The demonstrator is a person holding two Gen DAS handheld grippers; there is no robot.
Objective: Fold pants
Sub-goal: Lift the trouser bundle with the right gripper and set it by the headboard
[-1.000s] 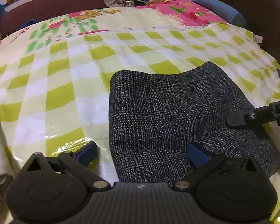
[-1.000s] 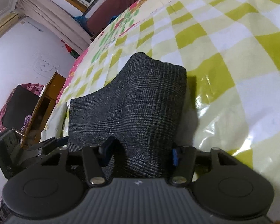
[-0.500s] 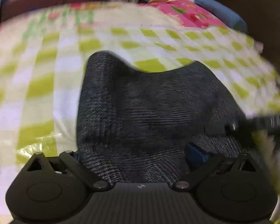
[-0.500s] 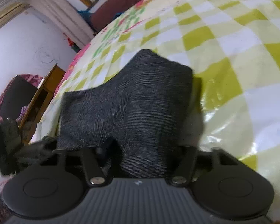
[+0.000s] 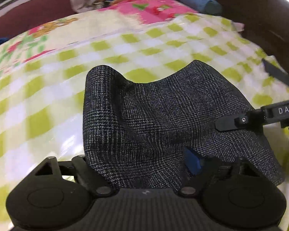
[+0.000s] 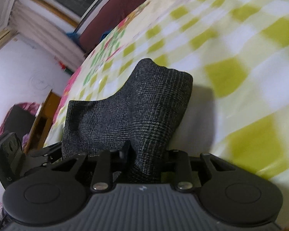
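Where both grippers meet it, the pants [image 5: 163, 115] bunch between closing jaws.

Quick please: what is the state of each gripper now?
Left gripper: open wide, pants between its fingers, not pinched.
Right gripper: jaws just closing, shut on pants.

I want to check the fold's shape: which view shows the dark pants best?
The left wrist view: the dark pants show nearly whole on the checked sheet, raised far corners included. The right wrist view shows the pants end-on, bunching into the right claw.
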